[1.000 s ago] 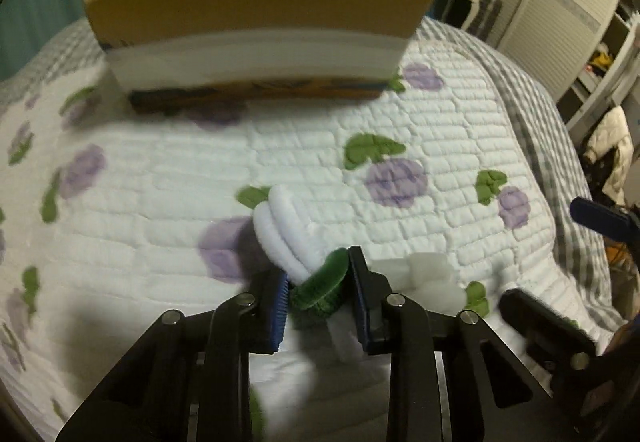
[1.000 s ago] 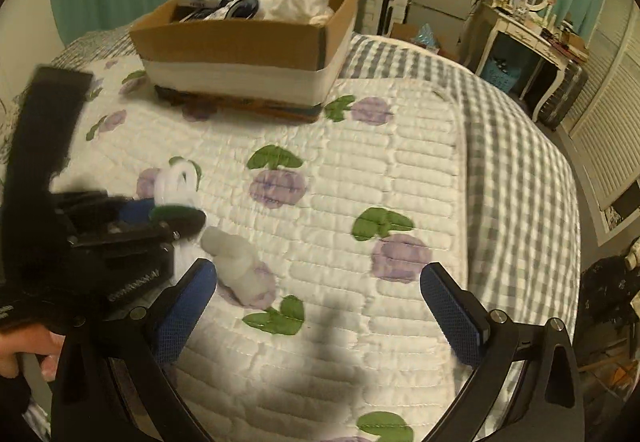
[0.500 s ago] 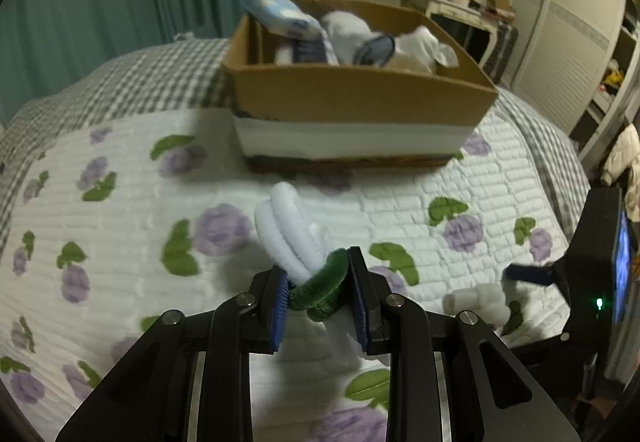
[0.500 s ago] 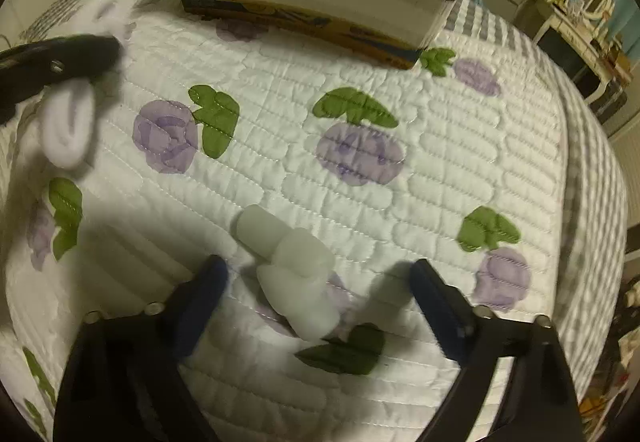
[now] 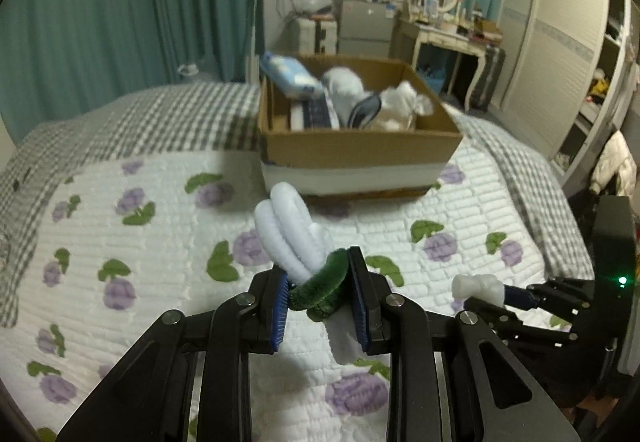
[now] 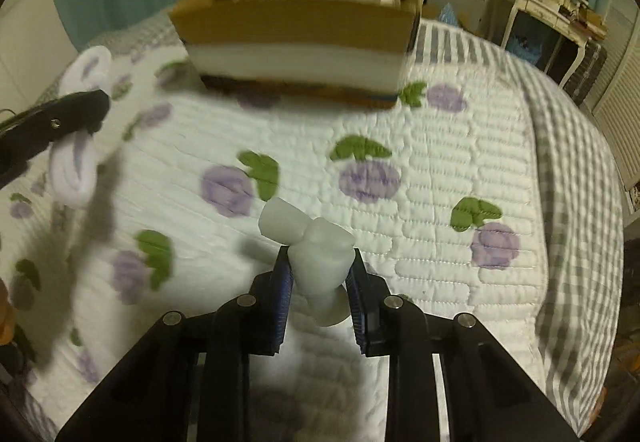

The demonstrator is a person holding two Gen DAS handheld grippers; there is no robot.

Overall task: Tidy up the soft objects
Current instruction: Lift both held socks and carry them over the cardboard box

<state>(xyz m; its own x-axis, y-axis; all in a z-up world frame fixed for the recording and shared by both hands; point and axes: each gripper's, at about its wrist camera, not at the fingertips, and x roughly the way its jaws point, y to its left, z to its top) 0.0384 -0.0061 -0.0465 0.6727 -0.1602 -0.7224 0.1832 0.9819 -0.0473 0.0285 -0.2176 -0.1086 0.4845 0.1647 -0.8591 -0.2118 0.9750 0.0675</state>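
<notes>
We see the left gripper (image 5: 320, 296) with its blue-padded jaws clamped on a fuzzy white chenille loop bundle bound by a dark green fuzzy band (image 5: 298, 242), held up above the white quilted bedspread printed with purple flowers and green leaves (image 5: 152, 242). The white loops rise out between the fingers toward the open brown cardboard box with a white band around its lower half (image 5: 356, 154), which sits farther back on the bed and holds white rolled cloths and a blue-and-white packet (the contents are blurred).

The right gripper (image 6: 320, 294) has its jaws pressed onto a pale white, soft, knobby lump made of short cylinder shapes (image 6: 316, 246), lifted clear of the quilt. In the left wrist view the same lump (image 5: 478, 288) shows at the right, gripped at the tips of the other tool. In the right wrist view the chenille bundle (image 6: 80, 130) appears at the far left, well apart from the lump.
</notes>
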